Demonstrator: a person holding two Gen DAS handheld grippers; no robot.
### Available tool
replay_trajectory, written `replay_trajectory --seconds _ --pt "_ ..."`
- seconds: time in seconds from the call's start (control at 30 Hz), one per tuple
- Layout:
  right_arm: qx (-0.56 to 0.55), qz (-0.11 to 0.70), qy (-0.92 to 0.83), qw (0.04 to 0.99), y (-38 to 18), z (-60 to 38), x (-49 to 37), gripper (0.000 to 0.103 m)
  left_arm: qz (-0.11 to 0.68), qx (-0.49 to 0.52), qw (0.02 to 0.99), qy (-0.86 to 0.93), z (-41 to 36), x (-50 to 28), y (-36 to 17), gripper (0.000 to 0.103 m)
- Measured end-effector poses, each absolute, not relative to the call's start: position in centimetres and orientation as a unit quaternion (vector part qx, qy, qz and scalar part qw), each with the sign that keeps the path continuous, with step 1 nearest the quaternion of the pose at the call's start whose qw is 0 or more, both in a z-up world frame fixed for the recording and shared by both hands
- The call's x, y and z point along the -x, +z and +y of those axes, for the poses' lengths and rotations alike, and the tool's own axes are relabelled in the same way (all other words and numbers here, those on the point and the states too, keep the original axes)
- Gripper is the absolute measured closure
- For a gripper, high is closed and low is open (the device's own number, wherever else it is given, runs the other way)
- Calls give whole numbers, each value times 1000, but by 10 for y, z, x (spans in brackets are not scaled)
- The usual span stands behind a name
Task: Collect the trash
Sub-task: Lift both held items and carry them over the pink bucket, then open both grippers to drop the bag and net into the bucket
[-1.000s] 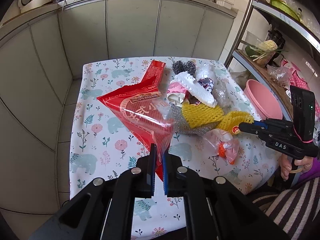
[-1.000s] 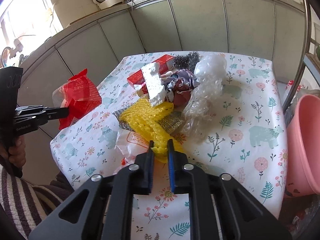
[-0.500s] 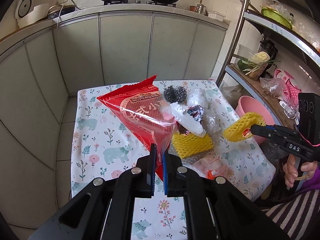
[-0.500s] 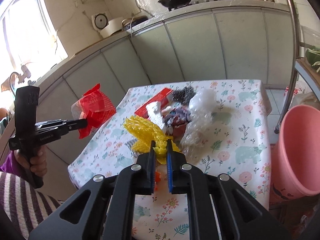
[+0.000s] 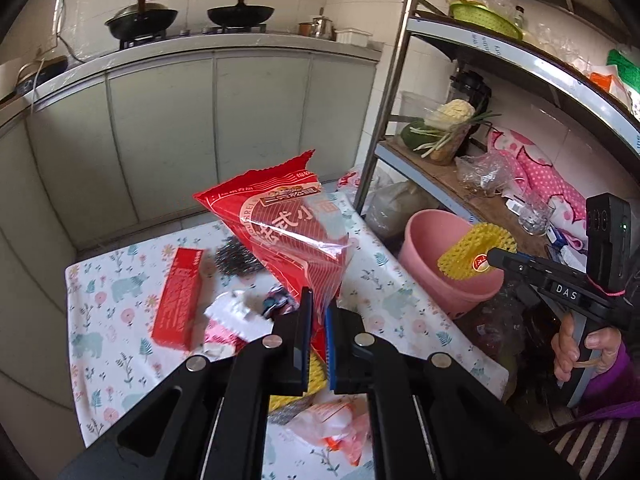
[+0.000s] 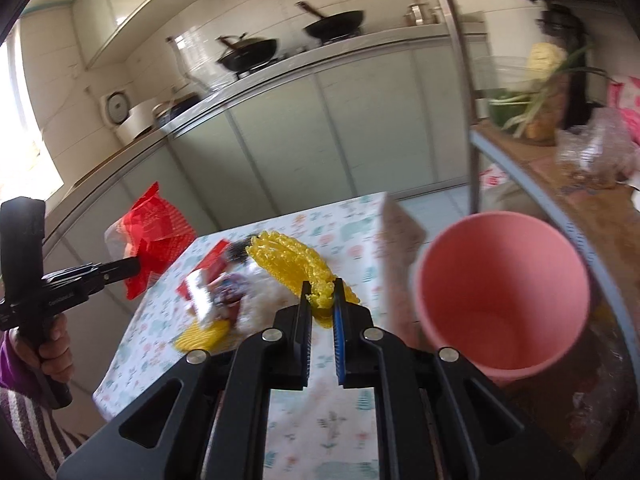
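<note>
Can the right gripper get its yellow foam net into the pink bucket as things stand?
Probably yes: the right gripper holds the yellow foam net just above the pink bucket's open mouth, with nothing between them.

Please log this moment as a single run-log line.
left gripper: shut on red snack bag | right gripper: shut on yellow foam net | net near pink bucket
</note>
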State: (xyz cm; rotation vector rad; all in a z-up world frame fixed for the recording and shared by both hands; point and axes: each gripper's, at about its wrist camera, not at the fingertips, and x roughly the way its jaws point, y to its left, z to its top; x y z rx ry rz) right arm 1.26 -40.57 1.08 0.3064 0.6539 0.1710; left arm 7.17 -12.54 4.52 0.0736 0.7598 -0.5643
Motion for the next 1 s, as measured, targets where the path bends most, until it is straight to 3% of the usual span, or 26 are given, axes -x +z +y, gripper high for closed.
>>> replay_trajectory --seconds 0.4,1.0 --pt "-203 336 -48 918 -21 -487 -4 93 358 -109 846 -379 -263 -92 33 98" --pt "-241 401 -101 878 -81 -513 -28 93 447 -157 771 -425 -381 -122 -47 97"
